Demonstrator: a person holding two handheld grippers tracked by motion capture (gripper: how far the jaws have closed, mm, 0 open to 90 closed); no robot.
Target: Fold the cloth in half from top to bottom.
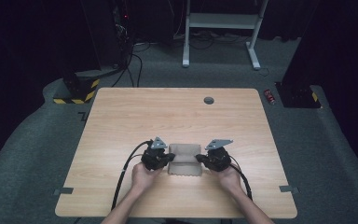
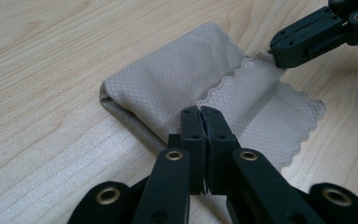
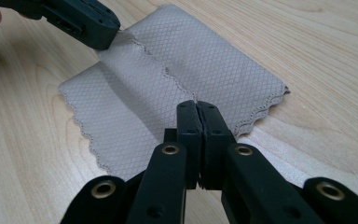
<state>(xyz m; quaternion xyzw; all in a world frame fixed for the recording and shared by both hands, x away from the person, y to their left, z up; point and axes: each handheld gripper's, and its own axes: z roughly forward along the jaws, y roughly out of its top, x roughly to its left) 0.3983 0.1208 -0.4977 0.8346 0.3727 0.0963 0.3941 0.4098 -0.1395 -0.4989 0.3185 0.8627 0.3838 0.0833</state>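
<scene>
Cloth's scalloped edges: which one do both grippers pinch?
The folded flap's edge across the middle of the cloth, left gripper and right gripper at its ends; the lower layer's edge lies free.

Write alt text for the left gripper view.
A beige quilted cloth, folded over with a scalloped edge on top, lies on a light wooden table. The left tongs rise from the bottom, shut on the cloth's scalloped edge, while the right tongs reach in from the upper right to its far end.

surface: wooden table | on it: folded beige cloth, near front edge
</scene>
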